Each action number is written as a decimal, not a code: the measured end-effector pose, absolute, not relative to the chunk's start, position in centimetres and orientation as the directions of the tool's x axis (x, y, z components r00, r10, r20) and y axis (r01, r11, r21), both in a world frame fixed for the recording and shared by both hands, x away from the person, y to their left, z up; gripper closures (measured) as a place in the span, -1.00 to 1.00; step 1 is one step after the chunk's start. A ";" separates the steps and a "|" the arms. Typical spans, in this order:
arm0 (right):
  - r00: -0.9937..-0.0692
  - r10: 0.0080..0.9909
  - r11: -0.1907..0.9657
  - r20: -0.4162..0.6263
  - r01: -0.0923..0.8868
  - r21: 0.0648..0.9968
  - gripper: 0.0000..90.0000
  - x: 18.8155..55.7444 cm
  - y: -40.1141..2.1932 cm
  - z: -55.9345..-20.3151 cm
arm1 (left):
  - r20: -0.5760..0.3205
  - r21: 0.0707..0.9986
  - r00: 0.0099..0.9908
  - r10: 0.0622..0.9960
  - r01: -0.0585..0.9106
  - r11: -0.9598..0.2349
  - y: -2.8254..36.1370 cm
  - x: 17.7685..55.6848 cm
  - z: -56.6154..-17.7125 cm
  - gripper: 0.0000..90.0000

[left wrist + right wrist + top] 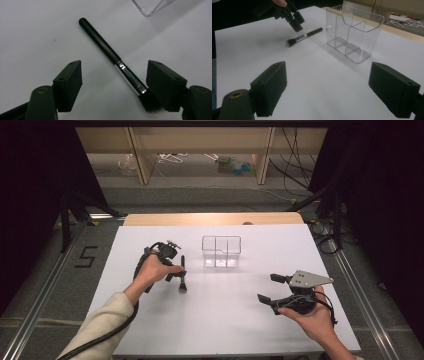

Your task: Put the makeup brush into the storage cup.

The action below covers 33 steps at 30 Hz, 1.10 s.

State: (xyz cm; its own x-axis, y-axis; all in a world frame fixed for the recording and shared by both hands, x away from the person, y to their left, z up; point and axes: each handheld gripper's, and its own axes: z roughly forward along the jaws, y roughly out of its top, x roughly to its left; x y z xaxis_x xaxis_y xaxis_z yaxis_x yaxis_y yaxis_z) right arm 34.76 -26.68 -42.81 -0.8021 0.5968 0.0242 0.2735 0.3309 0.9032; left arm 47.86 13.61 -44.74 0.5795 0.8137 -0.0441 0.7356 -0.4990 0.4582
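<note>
Left tongs [113, 82] wide astride brush [110, 53], right tongs [327, 90] empty.

Makeup brush [182, 275]: slim glossy black handle, silver ferrule, short dark bristle head. I see it flat on the white table [225, 320], left of centre in the high view, handle toward the top, bristles toward the bottom. In my left gripper view it runs diagonally, upper left to lower right.
</note>
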 end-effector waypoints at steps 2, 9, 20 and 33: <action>-0.801 0.598 0.329 0.028 0.278 0.902 -0.65 34.7 -26.7 -42.8 | -0.047 0.444 0.574 0.818 0.745 -0.497 13.4 48.2 -45.0 -0.32; -0.802 0.596 0.335 0.025 0.277 0.900 -0.64 34.8 -26.7 -42.8 | -0.050 0.392 0.554 0.831 0.776 -0.494 12.3 49.2 -46.5 -0.25; -0.805 0.592 0.332 0.035 0.283 0.900 -0.64 34.8 -26.6 -43.0 | -0.039 0.333 0.544 0.838 0.798 -0.503 11.4 49.2 -46.5 -0.06; -0.803 0.595 0.337 0.037 0.291 0.895 -0.63 34.9 -26.7 -43.1 | -0.059 0.258 0.526 0.849 0.829 -0.496 11.6 49.4 -46.0 0.64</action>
State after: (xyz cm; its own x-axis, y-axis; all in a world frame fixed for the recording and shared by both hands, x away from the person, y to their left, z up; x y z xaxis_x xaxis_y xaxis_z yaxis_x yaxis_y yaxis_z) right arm 34.85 -26.65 -43.06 -0.8028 0.5952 0.0370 0.2910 0.3369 0.8954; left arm 49.44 11.56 -46.00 0.5255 0.8487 -0.0594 0.8295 -0.4956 0.2576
